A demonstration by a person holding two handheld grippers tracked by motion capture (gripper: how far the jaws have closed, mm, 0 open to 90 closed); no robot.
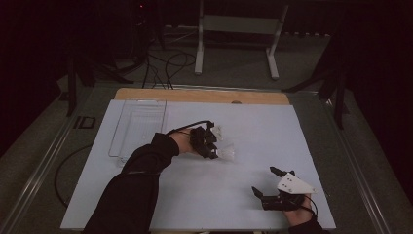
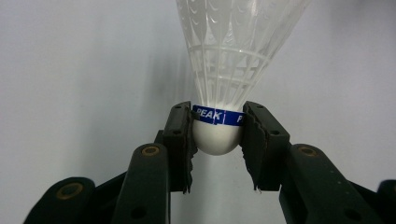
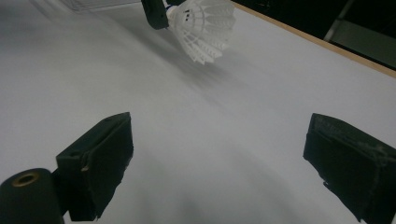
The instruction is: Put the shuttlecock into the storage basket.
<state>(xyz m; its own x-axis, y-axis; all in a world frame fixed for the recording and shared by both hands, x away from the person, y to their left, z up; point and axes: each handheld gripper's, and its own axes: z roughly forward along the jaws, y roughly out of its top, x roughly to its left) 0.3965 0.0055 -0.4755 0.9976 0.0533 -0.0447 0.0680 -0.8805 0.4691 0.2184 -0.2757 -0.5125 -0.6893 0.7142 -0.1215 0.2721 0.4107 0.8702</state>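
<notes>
A white shuttlecock is gripped at its rounded cork base between the jaws of the left gripper, which are closed against it, its skirt pointing away over the white table. The right gripper is held wide apart and empty, well apart from the shuttlecock, near the table's front edge.

My white-topped table shows a wooden strip along its far edge, standing on grey floor in a dim room. Beyond the far edge, a white metal frame stands; black cables trail near dark curtains.
</notes>
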